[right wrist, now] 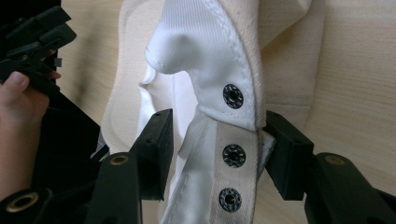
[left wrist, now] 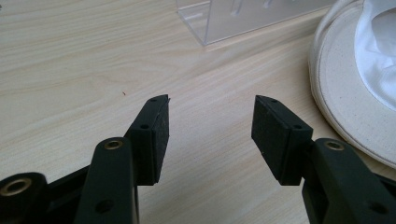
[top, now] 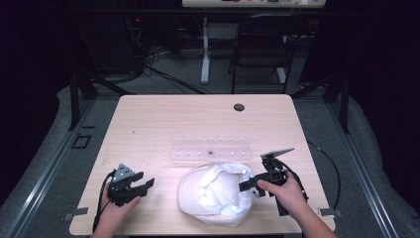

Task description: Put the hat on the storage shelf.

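A cream cap [top: 213, 196] lies upside down on the wooden table [top: 198, 119], its white lining showing. My right gripper [top: 243, 187] is at the cap's right side. In the right gripper view its jaws [right wrist: 219, 113] stand wide on either side of the cap's snap strap [right wrist: 236, 154]. The strap touches the right pad [right wrist: 280, 154], and the left pad stands clear of it. My left gripper [top: 146, 184] rests open near the table's front left, with bare wood between its jaws [left wrist: 211, 99]. The cap's brim [left wrist: 345, 93] lies to its right.
A clear plastic rack [top: 210, 148] stands across the table's middle, just behind the cap, and shows in the left gripper view [left wrist: 243, 18]. A dark grommet [top: 239, 107] sits near the far edge. A chair [top: 262, 44] and desk legs stand beyond the table.
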Motion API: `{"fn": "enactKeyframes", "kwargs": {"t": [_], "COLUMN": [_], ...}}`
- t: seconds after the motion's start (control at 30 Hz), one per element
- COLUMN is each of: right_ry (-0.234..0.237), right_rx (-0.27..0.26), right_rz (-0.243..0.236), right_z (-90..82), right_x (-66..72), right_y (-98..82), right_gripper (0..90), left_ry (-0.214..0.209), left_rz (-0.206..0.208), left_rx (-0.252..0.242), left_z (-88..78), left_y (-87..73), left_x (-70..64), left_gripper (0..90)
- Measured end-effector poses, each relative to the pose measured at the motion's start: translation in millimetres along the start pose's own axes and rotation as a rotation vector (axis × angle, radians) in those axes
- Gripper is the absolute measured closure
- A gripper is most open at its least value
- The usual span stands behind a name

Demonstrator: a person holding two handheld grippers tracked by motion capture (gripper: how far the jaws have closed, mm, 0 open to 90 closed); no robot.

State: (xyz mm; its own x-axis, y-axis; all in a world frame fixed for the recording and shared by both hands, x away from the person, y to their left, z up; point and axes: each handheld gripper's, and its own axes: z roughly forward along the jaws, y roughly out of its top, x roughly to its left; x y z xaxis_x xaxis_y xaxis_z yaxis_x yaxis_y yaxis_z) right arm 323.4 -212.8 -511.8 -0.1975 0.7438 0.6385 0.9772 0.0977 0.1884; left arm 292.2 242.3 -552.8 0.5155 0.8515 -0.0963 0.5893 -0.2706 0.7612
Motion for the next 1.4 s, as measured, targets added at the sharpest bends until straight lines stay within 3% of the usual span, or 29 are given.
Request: {"fn": "enactKeyframes", "kwargs": {"t": [0.1, 0.17, 0.4, 0.7, 0.9, 0.97, 1.03, 1.13, 1.37, 1.4], "right_ry": [0.003, 0.010, 0.050, 0.032, 0.019, 0.021, 0.008, 0.010, 0.011, 0.010], "right_rx": [-0.023, -0.004, -0.022, 0.007, 0.016, 0.029, 0.019, 0.039, 0.046, 0.028], "right_rz": [0.010, -0.013, 0.013, 0.016, 0.048, 0.032, 0.049, 0.024, 0.039, 0.062], "right_z": [-3.8, -8.5, -16.5, -15.6, -15.1, -15.5, -14.9, -16.5, -21.4, -21.2], "right_x": [4.3, 4.9, 9.6, 9.1, 9.5, 8.9, 11.3, 10.6, 15.7, 17.6], "right_y": [-0.3, 0.7, 3.0, 4.2, 4.4, 4.6, 4.4, 5.9, 9.4, 9.4], "right_gripper": [48.1, 48.7, 54.3, 66.7, 78.9, 79.9, 80.6, 81.0, 81.3, 81.4], "left_ry": [-0.001, 0.000, 0.000, 0.001, 0.001, 0.001, 0.005, 0.003, 0.003, 0.002], "left_rz": [0.000, 0.003, 0.000, 0.005, 0.005, 0.006, 0.000, 0.004, 0.004, 0.005], "left_rx": [0.003, 0.003, 0.002, 0.004, 0.004, 0.006, 0.001, 0.001, 0.001, 0.001], "left_z": [0.1, 0.1, 0.2, 0.2, 0.3, 0.4, 0.8, 0.7, 0.6, 0.7], "left_y": [0.1, 0.1, -0.1, 0.1, 0.0, 0.1, -0.2, -0.1, -0.2, -0.2], "left_x": [-0.1, -0.1, -0.3, -0.2, -0.2, -0.3, -0.9, -0.9, -1.0, -0.9], "left_gripper": [47.2, 47.2, 47.2, 47.2, 47.2, 47.2, 47.2, 47.2, 47.2, 47.2]}}
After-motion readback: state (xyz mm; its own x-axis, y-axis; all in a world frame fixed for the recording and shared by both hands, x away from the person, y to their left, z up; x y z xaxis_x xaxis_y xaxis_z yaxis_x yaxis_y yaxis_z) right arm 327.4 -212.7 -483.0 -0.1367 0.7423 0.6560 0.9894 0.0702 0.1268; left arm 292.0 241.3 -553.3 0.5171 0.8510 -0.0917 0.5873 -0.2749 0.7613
